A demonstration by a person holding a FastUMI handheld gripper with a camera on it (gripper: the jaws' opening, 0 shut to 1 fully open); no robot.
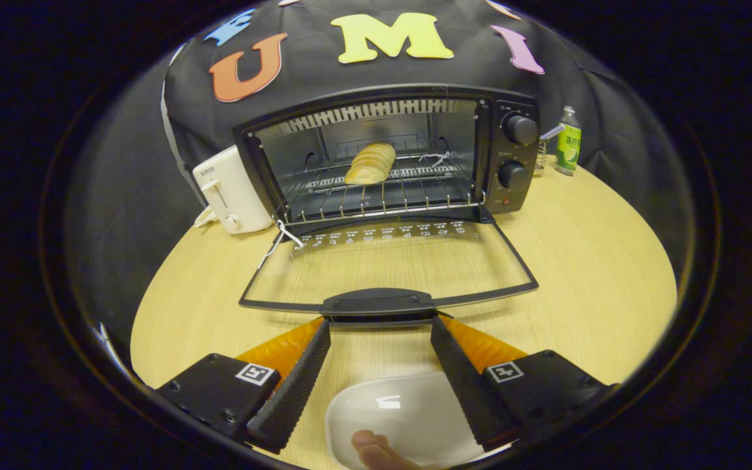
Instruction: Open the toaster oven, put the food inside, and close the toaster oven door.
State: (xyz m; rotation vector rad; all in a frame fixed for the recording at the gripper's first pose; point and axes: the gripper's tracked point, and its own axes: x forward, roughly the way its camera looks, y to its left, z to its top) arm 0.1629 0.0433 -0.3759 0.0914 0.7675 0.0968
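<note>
The black toaster oven point(513, 153) stands on the wooden table point(598, 274) with its glass door point(389, 267) folded down flat toward me. A pale ridged bread roll point(371, 163) lies on the wire rack point(382, 196) inside. The door's black handle point(379, 305) sits just ahead of my fingertips. My gripper point(380, 326) is open, its two fingers spread about as wide as the handle, nothing between them. Under the fingers lies an empty white plate point(408, 418), with a person's fingertip point(376, 450) on its near rim.
A white pop-up toaster point(232, 189) stands left of the oven, touching its side. A green-labelled bottle point(568, 140) stands to the oven's right near the cloth wall. Bare tabletop stretches right of the open door.
</note>
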